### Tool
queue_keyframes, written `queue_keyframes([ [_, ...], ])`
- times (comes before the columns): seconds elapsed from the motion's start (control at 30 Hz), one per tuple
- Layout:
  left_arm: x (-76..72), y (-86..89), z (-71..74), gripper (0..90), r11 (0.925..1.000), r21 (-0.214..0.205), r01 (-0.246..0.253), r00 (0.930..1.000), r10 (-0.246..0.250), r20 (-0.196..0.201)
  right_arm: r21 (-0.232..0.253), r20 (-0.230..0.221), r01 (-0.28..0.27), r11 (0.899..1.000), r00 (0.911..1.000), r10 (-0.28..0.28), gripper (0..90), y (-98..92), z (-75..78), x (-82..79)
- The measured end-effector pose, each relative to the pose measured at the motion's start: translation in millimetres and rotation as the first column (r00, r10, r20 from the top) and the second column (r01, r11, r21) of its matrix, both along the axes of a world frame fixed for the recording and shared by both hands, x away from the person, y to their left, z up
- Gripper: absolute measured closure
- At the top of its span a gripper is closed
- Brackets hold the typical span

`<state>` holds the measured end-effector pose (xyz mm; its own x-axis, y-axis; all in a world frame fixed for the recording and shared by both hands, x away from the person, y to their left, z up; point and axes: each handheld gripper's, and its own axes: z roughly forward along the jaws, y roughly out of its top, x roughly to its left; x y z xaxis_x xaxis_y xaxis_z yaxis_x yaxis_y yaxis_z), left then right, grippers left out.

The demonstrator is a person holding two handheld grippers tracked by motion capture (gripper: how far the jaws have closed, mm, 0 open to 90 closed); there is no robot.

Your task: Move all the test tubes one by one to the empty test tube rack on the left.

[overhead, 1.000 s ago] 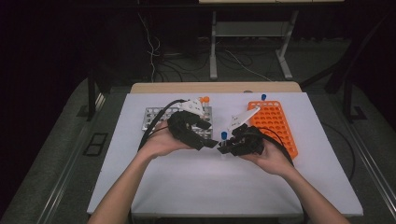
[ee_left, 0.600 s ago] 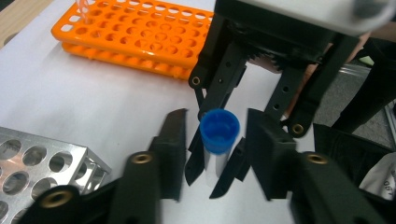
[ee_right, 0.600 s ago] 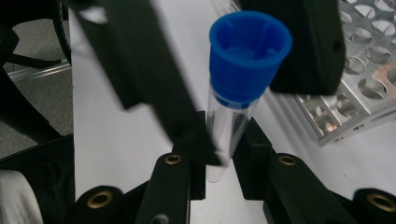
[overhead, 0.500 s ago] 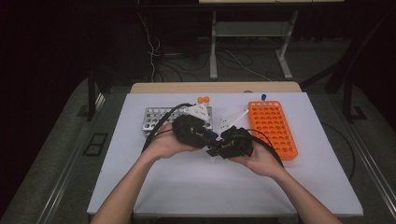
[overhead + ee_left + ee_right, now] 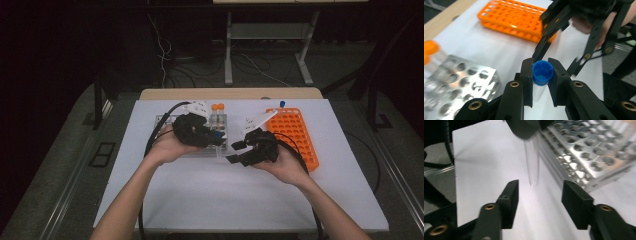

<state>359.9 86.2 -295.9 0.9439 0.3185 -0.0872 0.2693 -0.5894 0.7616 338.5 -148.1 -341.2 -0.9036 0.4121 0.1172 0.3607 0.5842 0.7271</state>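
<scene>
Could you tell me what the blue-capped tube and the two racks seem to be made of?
Blue-capped tube: clear body, probably plastic; the cap is matte blue with a ribbed rim, likely moulded plastic. Silver rack: bright mirror-like glints around its holes suggest polished metal, perhaps aluminium. Orange rack: uniform, softly glossy colour, apparently moulded plastic.
</scene>
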Motion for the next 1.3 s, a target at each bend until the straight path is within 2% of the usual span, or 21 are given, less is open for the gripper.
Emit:
queue_keyframes([
  [0.17, 7.3, 11.1, 4.5, 73.7, 0.9990, -0.001, -0.046, 0.9988, 0.046, 0.015, 0.020, 0.005, 0.048, 0.999, 0.9988, -0.048, 34.0, -13.1, 3.3, 3.0],
  [0.27, 12.7, 16.8, 7.3, 73.8, 0.9978, 0.008, -0.066, 0.9975, 0.066, 0.025, 0.025, 0.005, 0.068, 0.997, 0.9976, -0.069, 25.0, -18.9, 4.3, 3.3],
  [0.33, 16.6, 20.2, 8.7, 73.9, 0.9966, 0.013, -0.082, 0.9962, 0.082, 0.030, 0.018, 0.007, 0.080, 0.997, 0.9968, -0.080, 12.0, -21.8, 3.6, 3.5],
  [0.4, 21.0, 23.6, 10.2, 73.9, 0.9952, 0.015, -0.096, 0.9948, 0.096, 0.035, 0.017, 0.017, 0.098, 0.995, 0.9950, -0.098, 10.8, -25.2, 3.5, 2.1],
  [0.43, 23.2, 25.5, 11.3, 73.9, 0.9944, 0.016, -0.105, 0.9939, 0.104, 0.038, 0.015, 0.017, 0.105, 0.994, 0.9942, -0.106, 7.8, -27.3, 3.6, 2.1],
  [0.47, 25.6, 27.5, 12.4, 73.9, 0.9934, 0.014, -0.114, 0.9927, 0.114, 0.041, 0.016, 0.007, 0.106, 0.994, 0.9943, -0.106, 0.6, -29.3, 3.4, 2.5],
  [0.5, 27.7, 29.2, 13.4, 73.9, 0.9922, 0.012, -0.124, 0.9915, 0.124, 0.039, 0.014, -0.005, 0.105, 0.994, 0.9944, -0.105, 0.2, -31.4, 3.3, 2.9],
  [0.9, 59.9, 41.7, 21.5, 74.0, 0.9774, 0.029, -0.209, 0.9763, 0.207, 0.064, 0.027, -0.024, 0.134, 0.991, 0.9907, -0.134, 0.2, -56.1, 3.2, 3.3],
  [1.1, 78.6, 44.3, 18.5, 74.0, 0.9702, 0.028, -0.241, 0.9690, 0.239, 0.064, 0.027, -0.032, 0.150, 0.988, 0.9883, -0.149, 0.2, -68.4, 2.0, 1.7],
  [1.3, 96.7, 46.9, 11.6, 74.1, 0.9597, 0.037, -0.279, 0.9591, 0.276, 0.063, 0.021, -0.035, 0.168, 0.986, 0.9853, -0.167, 0.2, -77.6, -2.0, 1.0],
])
